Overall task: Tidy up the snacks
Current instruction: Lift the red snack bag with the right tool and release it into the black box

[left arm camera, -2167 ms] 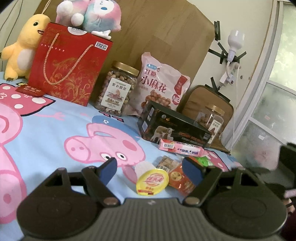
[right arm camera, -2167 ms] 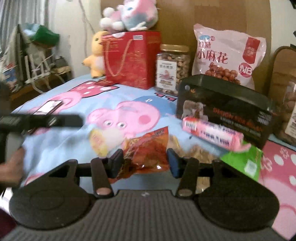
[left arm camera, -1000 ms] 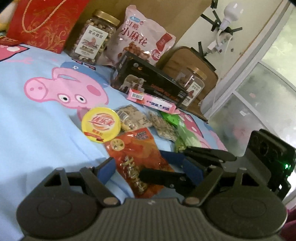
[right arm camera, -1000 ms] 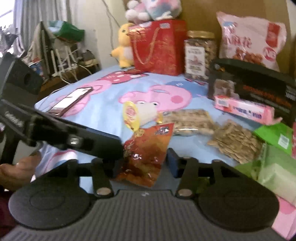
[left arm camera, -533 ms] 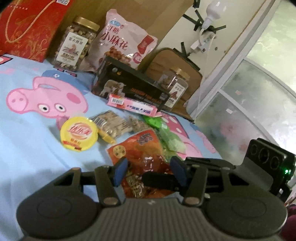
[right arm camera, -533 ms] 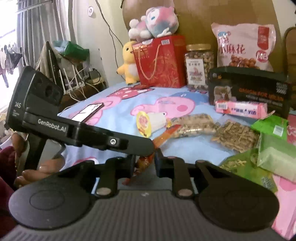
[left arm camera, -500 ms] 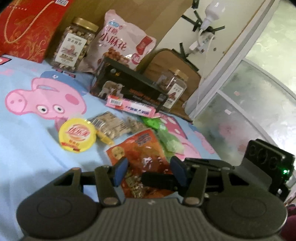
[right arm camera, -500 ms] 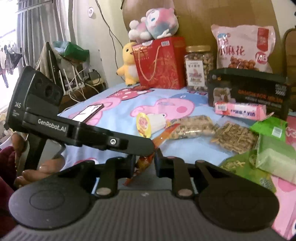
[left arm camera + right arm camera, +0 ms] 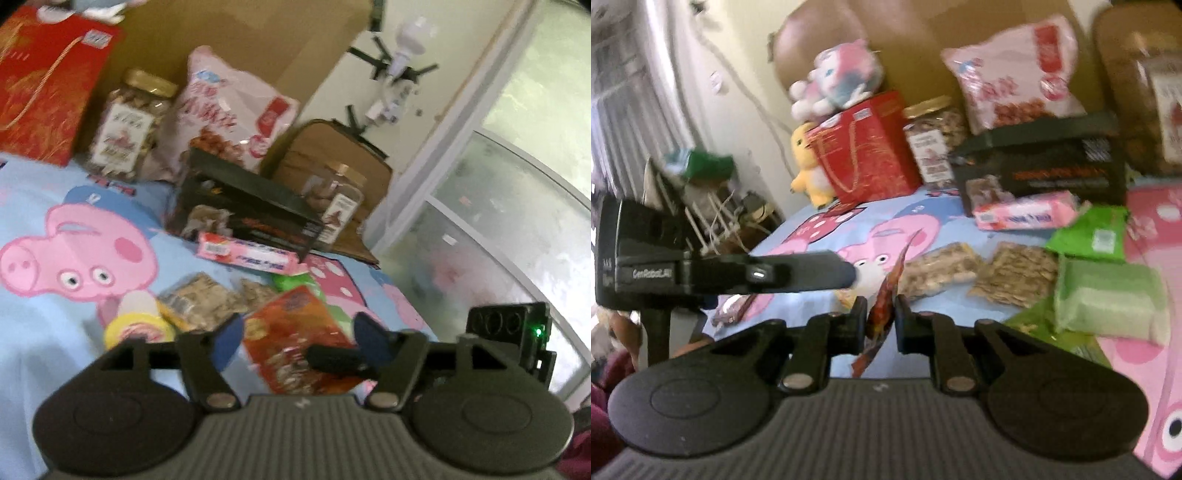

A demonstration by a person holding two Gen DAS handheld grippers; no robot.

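An orange-red snack packet (image 9: 295, 332) hangs above the cartoon-pig bedsheet (image 9: 55, 332). My right gripper (image 9: 881, 317) is shut on it, and in the right wrist view the packet (image 9: 884, 302) stands edge-on between the black fingers. In the left wrist view the packet lies between the blue pads (image 9: 227, 341) of my left gripper (image 9: 299, 341), whose jaws are opening and do not press on it. A black finger (image 9: 332, 358) of the right gripper reaches in from the right and clamps the packet's lower edge.
On the sheet lie a yellow-lidded cup (image 9: 136, 325), clear nut packets (image 9: 942, 267), green packets (image 9: 1108, 299) and a pink bar (image 9: 247, 256). Behind stand a black box (image 9: 243, 214), two jars, a pink bag (image 9: 229, 110) and a red gift bag (image 9: 40, 88). A person's hand (image 9: 620, 328) holds the left gripper.
The right jaws closed on the orange packet and the gripper rolled, turning the packet edge-on. The left jaws narrowed around it, then widened again. Both views are blurred by motion.
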